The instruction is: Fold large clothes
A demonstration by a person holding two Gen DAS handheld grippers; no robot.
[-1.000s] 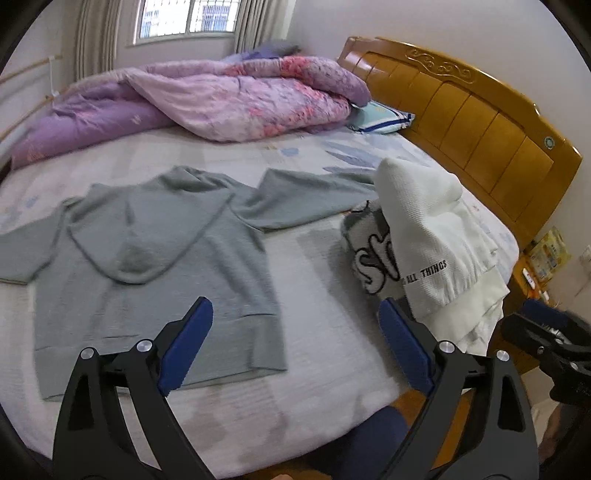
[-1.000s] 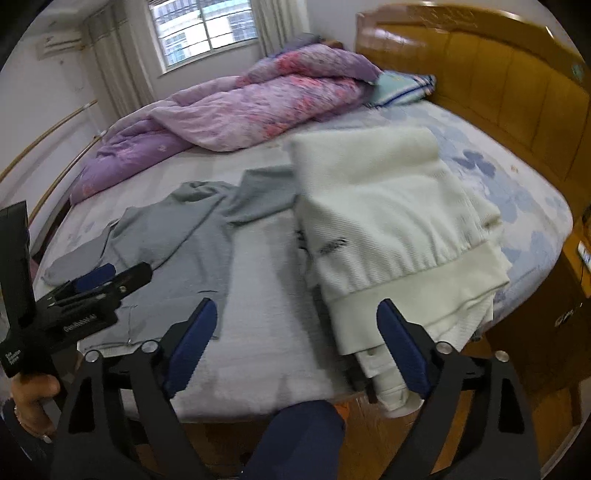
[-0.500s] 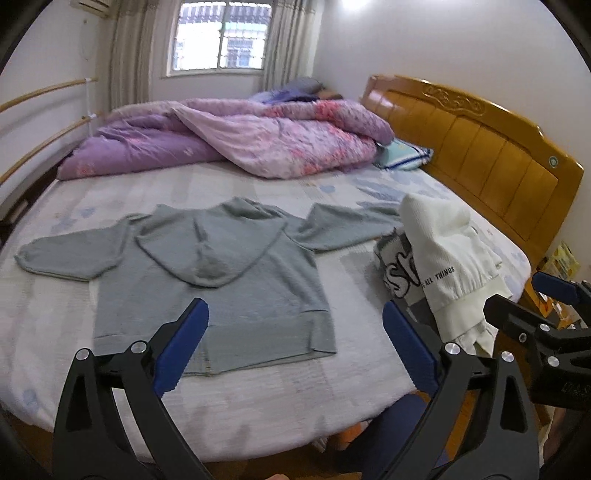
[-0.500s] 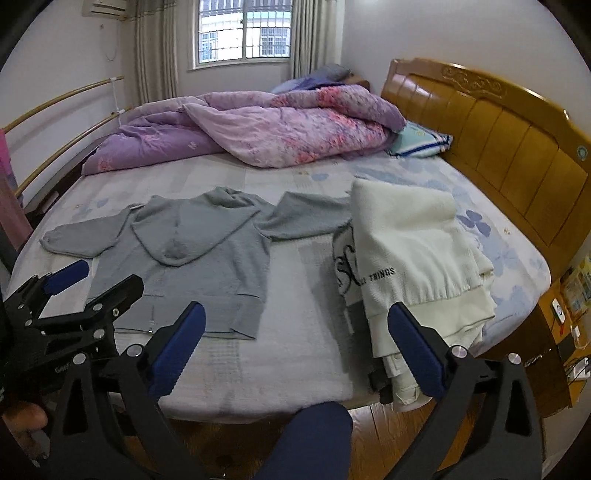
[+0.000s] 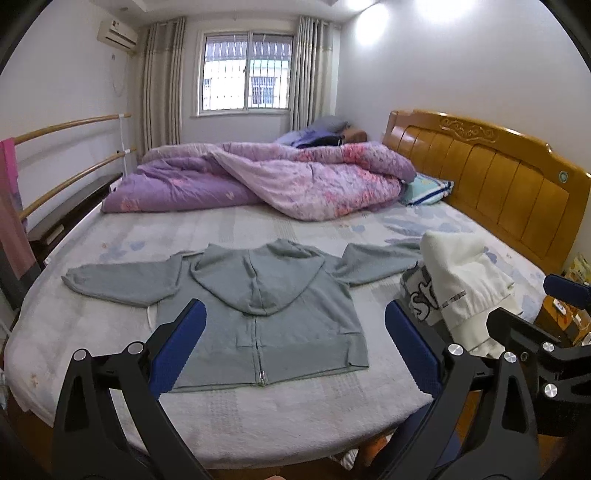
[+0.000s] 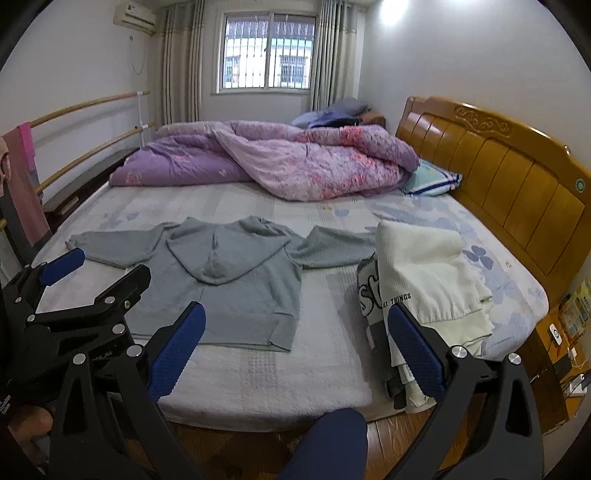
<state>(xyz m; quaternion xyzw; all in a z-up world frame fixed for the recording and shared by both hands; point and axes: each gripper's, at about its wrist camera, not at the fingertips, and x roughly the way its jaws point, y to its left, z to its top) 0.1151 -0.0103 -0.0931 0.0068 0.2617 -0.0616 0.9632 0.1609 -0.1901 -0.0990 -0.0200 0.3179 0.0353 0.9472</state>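
Both tools, left tool (image 5: 293, 341) and right tool (image 6: 295, 341), gape above the flat grey hoodie (image 5: 258, 314).

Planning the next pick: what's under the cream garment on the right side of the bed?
Under the cream garment lies a folded piece with black-and-white lettering, and darker folded layers show at the stack's edge. How many pieces lie beneath is covered.

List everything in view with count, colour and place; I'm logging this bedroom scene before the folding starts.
Hoodie: 1, grey, spread flat on bed, sleeves out.
Folded clothes: 1 stack, cream on top, right of hoodie.
Duvet: 1, purple-pink, bunched at far side.
Pillow: 1, striped teal, by headboard.
Headboard: 1, orange wood, right.
Window: 1, barred, far wall.
Air conditioner: 1, white, upper left.
Left gripper: black, blue jaws open.
Right gripper: black, blue jaws open.
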